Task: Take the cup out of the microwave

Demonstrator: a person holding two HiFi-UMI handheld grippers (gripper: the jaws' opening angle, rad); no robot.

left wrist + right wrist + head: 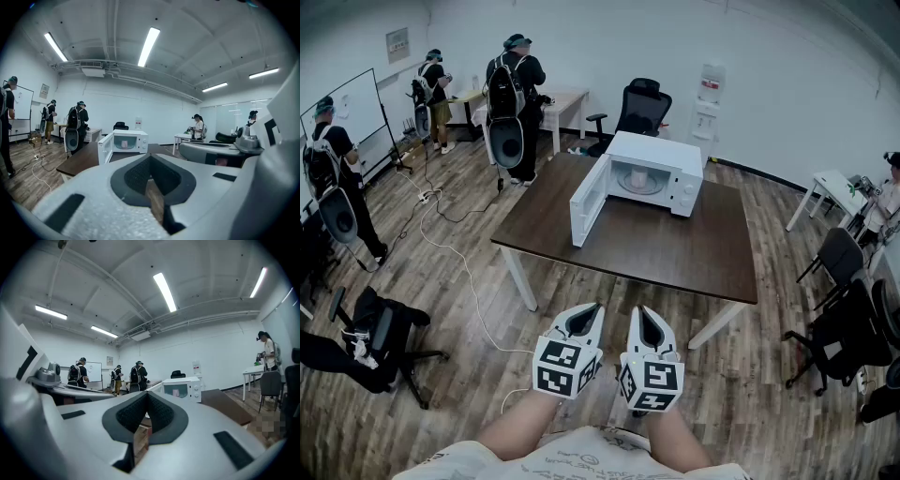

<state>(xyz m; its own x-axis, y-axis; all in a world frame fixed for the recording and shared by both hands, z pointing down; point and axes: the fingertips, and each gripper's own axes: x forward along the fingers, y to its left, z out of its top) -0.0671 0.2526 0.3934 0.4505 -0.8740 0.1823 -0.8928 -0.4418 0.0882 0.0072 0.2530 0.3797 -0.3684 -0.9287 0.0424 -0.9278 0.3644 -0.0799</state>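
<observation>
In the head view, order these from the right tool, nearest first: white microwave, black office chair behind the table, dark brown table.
1. Dark brown table, just ahead of the right tool.
2. White microwave, on the table's far half.
3. Black office chair, beyond the table's far edge.

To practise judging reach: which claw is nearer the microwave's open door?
Left. The left claw points straight at the door, short of the table; the right claw lines up with the microwave.

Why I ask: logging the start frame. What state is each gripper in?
Left white two-jaw gripper: closed, holding nothing.
Right white two-jaw gripper: closed, holding nothing.
</observation>
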